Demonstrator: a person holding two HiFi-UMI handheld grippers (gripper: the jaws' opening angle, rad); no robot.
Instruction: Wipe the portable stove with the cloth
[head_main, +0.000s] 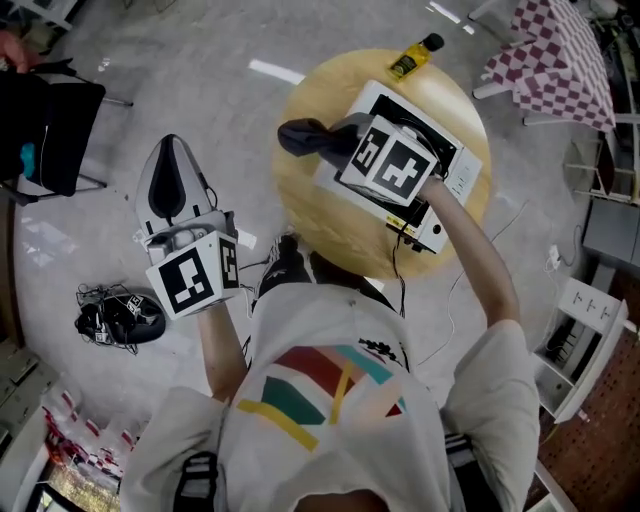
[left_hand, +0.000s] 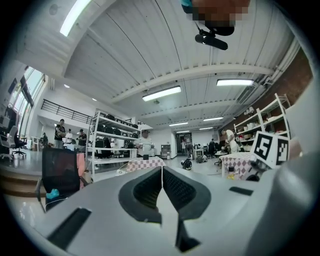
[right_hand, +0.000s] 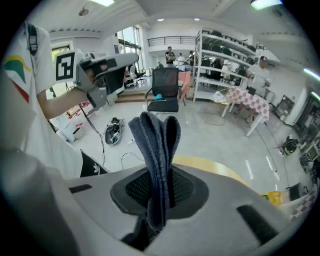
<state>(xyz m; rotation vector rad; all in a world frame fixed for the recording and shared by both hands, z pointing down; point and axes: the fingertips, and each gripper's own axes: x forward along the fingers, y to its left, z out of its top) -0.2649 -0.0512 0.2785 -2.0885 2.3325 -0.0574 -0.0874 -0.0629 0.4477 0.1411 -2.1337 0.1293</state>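
The white portable stove (head_main: 458, 168) sits on a round wooden table (head_main: 300, 190) in the head view. My right gripper (head_main: 328, 140) hovers over the stove's left side, shut on a dark blue cloth (head_main: 299, 136). In the right gripper view the folded cloth (right_hand: 156, 145) stands up out of the closed jaws, with the table's rim (right_hand: 215, 165) beyond it. My left gripper (head_main: 172, 160) is held off to the left over the floor, away from the table. Its jaws (left_hand: 162, 172) are shut with nothing between them.
A yellow bottle (head_main: 414, 57) stands at the table's far edge. A checkered-cloth table (head_main: 560, 55) is at upper right, a black chair (head_main: 50, 130) at left. A black tangle of gear (head_main: 120, 317) lies on the floor. A cable (head_main: 398, 262) hangs from the stove.
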